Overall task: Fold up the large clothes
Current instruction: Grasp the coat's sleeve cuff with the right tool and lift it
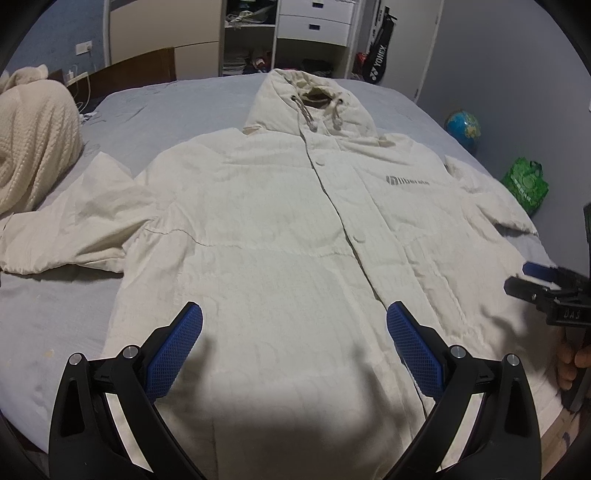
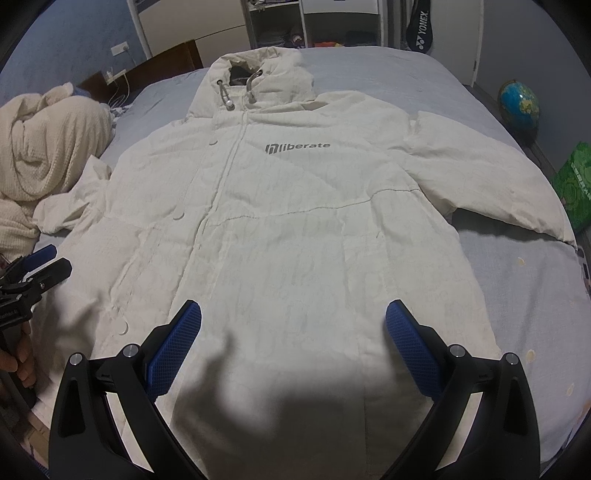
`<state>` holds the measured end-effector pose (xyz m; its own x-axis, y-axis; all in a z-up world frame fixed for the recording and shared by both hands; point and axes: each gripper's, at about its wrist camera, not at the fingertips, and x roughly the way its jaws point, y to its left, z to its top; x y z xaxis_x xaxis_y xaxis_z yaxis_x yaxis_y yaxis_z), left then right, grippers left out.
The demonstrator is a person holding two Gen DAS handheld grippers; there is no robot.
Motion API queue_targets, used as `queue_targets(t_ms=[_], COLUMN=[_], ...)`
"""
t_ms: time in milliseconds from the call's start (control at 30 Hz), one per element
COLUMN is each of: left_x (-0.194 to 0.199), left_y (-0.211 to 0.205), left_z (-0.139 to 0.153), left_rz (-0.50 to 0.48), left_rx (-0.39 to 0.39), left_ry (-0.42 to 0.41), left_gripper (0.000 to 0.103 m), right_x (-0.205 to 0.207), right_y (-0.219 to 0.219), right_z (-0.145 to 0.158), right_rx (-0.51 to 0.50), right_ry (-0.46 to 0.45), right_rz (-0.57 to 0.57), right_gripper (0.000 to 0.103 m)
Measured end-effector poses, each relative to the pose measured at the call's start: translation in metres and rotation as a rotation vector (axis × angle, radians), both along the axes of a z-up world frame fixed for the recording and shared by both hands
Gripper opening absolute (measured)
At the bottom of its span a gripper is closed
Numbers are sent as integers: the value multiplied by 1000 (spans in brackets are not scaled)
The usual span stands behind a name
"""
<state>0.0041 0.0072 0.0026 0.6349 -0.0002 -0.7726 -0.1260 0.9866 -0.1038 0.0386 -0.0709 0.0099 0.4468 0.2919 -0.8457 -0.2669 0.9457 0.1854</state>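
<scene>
A large cream hooded jacket (image 1: pixel 280 229) (image 2: pixel 295 229) lies flat, front up, on the grey-blue bed (image 1: pixel 55 314), hood at the far end and both sleeves spread out. Grey "liberate" lettering (image 2: pixel 297 147) marks its chest. My left gripper (image 1: pixel 294 314) hovers open above the jacket's lower left half, nothing between its blue pads. My right gripper (image 2: pixel 293 314) hovers open above the lower right half, also holding nothing. Each gripper shows at the edge of the other's view: the right one (image 1: pixel 532 277) by the hem's right side, the left one (image 2: pixel 48 262) by the left side.
A cream knitted blanket (image 1: pixel 33 147) is heaped at the bed's left. On the floor to the right stand a globe (image 1: pixel 463 127) and a green bag (image 1: pixel 526 184). Shelves and drawers (image 1: pixel 314 22) and a racket bag (image 1: pixel 380 55) line the far wall.
</scene>
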Motion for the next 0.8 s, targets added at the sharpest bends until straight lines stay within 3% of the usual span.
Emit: queue_targets(t_ms=[167, 400, 633, 800], left_x=[10, 19, 15, 6], left_y=[19, 53, 96, 110], left_z=[16, 16, -2, 0], left_rz=[14, 14, 174, 261], left_rx=[27, 121, 26, -16], left_ry=[4, 28, 36, -4], left_gripper=[96, 96, 96, 96], right_x=[10, 49, 79, 93], right_y=[-16, -95, -190, -244], right_z=[13, 31, 17, -1], right_rx=[25, 72, 116, 189], right_ry=[-8, -22, 16, 40], right_rz=[-21, -153, -319, -441], right_gripper=[96, 96, 96, 95])
